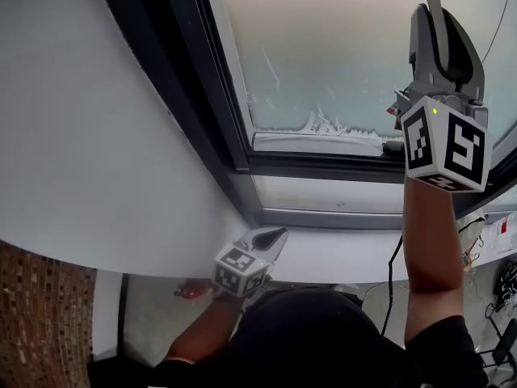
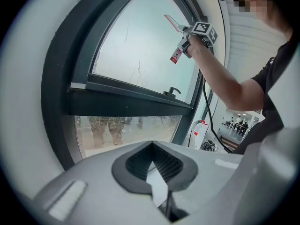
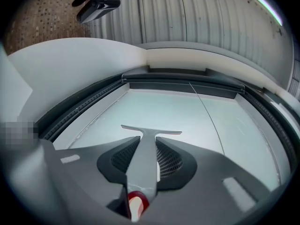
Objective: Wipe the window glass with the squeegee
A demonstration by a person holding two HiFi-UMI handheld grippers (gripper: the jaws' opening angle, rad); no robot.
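Squeegee first: its grey handle is clenched between the dark ribbed pads of my right claw. A red-and-white tag shows at the butt end, and the handle runs straight out along the jaws to a thin T-shaped blade. My right arm is raised, holding the tool up in front of the upper pane. From my left claw's camera the blade shows high against the glass, near its right side. Whether the blade edge presses on the pane or hangs just off it, I cannot tell. My left claw is low, close to my body by the edge of the white sill, its jaws closed together at the tips with nothing gripped. A black cable hangs beside my right arm. Beyond the sill comes the dark window frame, with a narrow lower pane under the crossbar and a dark handle on the bottom bar of the upper sash. The upper glass looks milky, with white soapy streaks gathered along its bottom edge and a few thin run marks higher up. To the left a white wall curves away from the frame, and a patch of small brown tiles sits below it. Through the lower pane only blurred shapes show outdoors
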